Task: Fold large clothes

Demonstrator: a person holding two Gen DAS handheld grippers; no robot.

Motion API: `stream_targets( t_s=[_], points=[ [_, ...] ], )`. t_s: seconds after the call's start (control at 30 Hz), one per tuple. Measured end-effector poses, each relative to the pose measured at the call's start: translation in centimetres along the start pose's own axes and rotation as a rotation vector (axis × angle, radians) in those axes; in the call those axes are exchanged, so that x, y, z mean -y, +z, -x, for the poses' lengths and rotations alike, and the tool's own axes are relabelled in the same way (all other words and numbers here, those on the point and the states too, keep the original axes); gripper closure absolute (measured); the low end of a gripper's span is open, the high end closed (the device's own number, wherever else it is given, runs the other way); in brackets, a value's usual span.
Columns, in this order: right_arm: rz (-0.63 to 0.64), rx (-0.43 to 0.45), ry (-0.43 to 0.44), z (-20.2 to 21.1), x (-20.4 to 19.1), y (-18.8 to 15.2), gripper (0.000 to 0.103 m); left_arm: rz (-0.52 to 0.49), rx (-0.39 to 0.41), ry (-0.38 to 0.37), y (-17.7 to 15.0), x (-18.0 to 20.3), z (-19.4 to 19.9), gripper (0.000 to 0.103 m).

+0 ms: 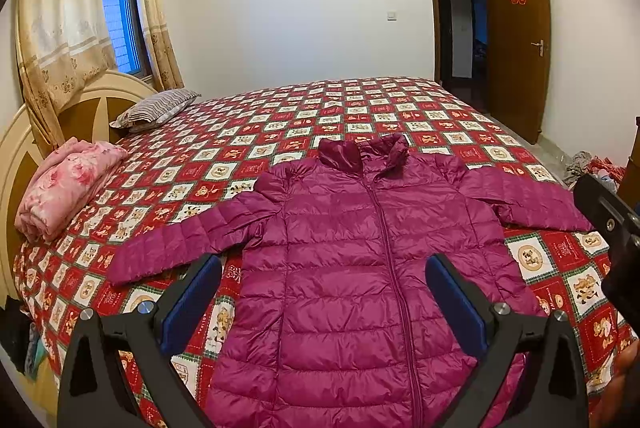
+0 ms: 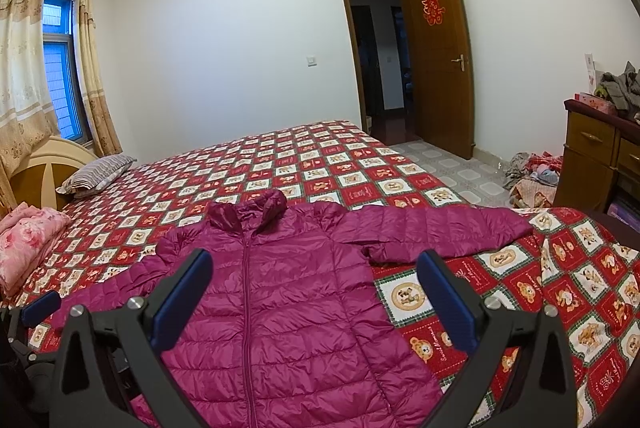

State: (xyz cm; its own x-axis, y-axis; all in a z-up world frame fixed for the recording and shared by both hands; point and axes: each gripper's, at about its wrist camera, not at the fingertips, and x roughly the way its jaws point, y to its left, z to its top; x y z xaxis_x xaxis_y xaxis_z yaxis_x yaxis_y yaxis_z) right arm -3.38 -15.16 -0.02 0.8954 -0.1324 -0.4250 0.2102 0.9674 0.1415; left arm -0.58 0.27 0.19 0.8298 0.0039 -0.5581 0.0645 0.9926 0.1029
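Jacket flat on bed, zipped, sleeves spread. Light, puffy, slick; likely slips. Pinch sleeve cuffs or hem. Left hand-held gripper and right hand-held gripper both agape, empty, above it.

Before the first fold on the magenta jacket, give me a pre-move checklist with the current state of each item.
1. Jacket lying flat, front up, zipped: ok.
2. Both sleeves spread outward: ok.
3. Left gripper jaws open, holding nothing: ok.
4. Right gripper jaws open, holding nothing: ok.
5. Bedspread beyond the collar free of clutter: ok; pink bundle and pillow sit apart near the headboard.
6. Jacket hem lying flat: cannot tell, hidden below the frame.
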Motion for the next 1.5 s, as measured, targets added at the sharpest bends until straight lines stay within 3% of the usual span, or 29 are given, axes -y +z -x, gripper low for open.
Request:
stream_targets(
  t_s=[1.5],
  points=[
    [-0.003, 0.0, -0.001, -0.29, 0.06, -0.45, 0.0, 0.006, -0.001, -0.008, 0.05, 0.38, 0.3, 0.001]
  ],
)
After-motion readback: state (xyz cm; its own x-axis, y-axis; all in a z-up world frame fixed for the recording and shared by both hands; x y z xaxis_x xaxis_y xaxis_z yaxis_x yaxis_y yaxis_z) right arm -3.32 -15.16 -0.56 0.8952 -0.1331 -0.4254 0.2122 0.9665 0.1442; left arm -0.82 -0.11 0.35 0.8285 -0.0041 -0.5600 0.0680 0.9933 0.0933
